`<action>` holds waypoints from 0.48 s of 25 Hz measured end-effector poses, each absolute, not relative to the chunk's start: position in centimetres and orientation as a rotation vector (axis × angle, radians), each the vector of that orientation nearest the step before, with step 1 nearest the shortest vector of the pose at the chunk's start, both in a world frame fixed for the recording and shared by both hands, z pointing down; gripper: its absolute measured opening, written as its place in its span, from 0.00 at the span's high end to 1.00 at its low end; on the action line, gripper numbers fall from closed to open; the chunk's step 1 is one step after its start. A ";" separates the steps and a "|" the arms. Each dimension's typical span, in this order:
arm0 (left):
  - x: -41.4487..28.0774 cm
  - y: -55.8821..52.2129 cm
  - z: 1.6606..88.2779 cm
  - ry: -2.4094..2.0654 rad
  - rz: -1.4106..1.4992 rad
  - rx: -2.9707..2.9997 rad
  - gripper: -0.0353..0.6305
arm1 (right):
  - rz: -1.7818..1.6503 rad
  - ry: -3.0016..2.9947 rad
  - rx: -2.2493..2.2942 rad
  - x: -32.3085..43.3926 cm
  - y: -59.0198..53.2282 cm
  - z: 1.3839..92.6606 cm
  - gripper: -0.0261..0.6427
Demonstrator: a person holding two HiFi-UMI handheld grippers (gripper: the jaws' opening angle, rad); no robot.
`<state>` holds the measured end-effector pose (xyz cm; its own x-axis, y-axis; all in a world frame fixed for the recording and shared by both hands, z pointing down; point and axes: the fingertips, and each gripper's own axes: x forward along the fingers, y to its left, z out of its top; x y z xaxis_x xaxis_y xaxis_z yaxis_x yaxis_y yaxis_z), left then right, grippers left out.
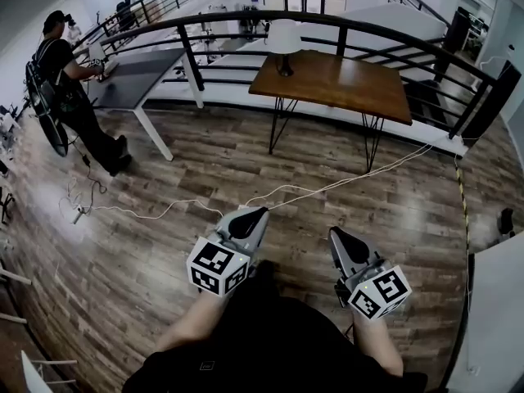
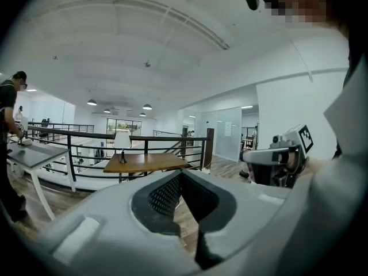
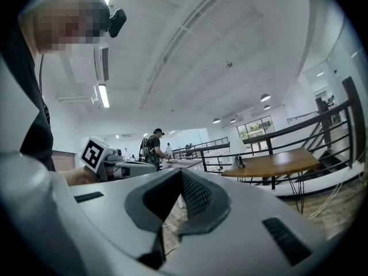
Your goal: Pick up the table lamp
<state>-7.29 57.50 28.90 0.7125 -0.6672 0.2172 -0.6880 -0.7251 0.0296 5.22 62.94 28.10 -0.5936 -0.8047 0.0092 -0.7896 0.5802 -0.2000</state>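
Note:
The table lamp (image 1: 284, 43), with a white shade on a dark stem and base, stands at the far left end of a wooden table (image 1: 344, 84) across the floor. In the left gripper view the lamp (image 2: 122, 143) is small and distant on that table (image 2: 146, 163). Only its dark base (image 3: 238, 162) shows in the right gripper view. My left gripper (image 1: 259, 213) and right gripper (image 1: 335, 236) are held close to my body, well short of the table. Both point toward it. The left gripper (image 2: 181, 174) and right gripper (image 3: 181, 171) have jaws together with nothing between them.
A black railing (image 1: 352, 24) curves behind the wooden table. A person (image 1: 70, 88) stands at a grey table (image 1: 139, 76) on the left. A white cable (image 1: 311, 191) trails across the wooden floor between me and the table. A white surface (image 1: 499, 318) sits at my right.

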 end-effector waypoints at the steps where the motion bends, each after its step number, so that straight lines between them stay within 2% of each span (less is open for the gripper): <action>1: -7.4 57.1 28.9 -1.118 0.290 2.803 0.94 | -0.285 2.717 -1.367 5.1 62.4 28.0 0.94; 12: -7.4 47.0 29.5 -1.117 0.237 2.813 0.94 | -0.334 2.712 -1.349 5.1 53.6 28.7 0.94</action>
<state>-7.37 47.00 29.51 0.7179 -0.6716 0.1831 -0.6881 -0.7245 0.0404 5.08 53.55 28.74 -0.6046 -0.7965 0.0128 -0.7758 0.5851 -0.2363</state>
